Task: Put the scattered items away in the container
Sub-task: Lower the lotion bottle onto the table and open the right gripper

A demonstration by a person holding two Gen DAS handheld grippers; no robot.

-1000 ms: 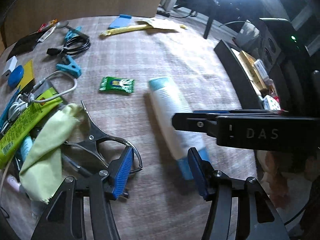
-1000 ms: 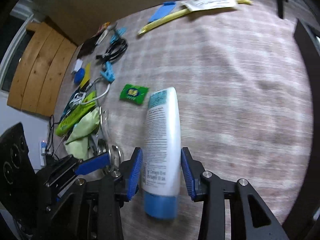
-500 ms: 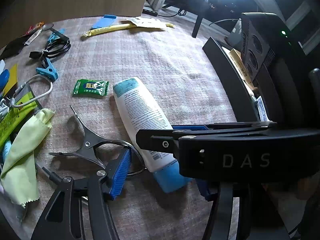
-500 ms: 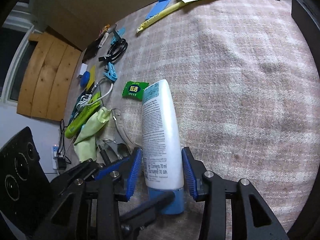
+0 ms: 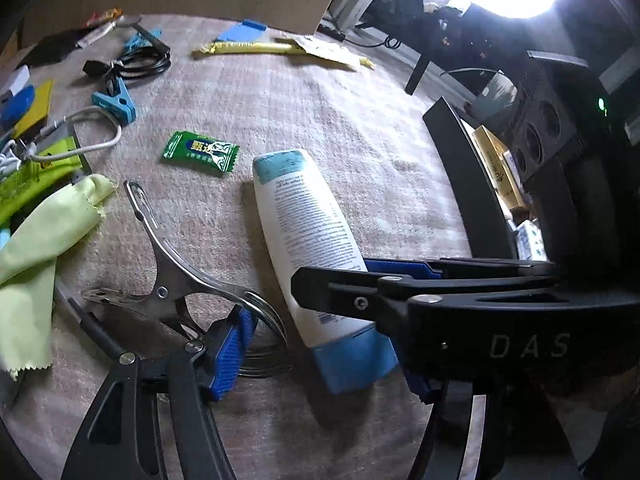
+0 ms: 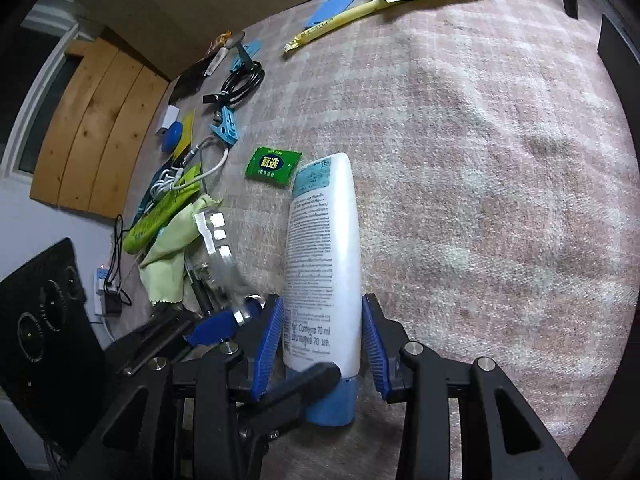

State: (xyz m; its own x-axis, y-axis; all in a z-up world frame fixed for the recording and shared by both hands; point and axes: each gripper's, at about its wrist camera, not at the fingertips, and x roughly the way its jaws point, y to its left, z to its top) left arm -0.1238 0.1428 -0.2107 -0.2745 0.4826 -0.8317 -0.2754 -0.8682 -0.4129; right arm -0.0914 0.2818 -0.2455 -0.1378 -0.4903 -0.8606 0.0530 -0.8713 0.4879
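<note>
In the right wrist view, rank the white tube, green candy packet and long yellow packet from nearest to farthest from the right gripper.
1. White tube, between the right gripper pads.
2. Green candy packet, ahead, slightly left.
3. Long yellow packet, at the far edge.

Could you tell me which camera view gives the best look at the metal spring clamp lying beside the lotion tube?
The left wrist view. There the metal spring clamp shows almost whole, with handles, rivet and wire loop, lying left of the lotion tube. In the right wrist view the clamp is only a blurred, glary strip, half hidden behind the left gripper.
</note>
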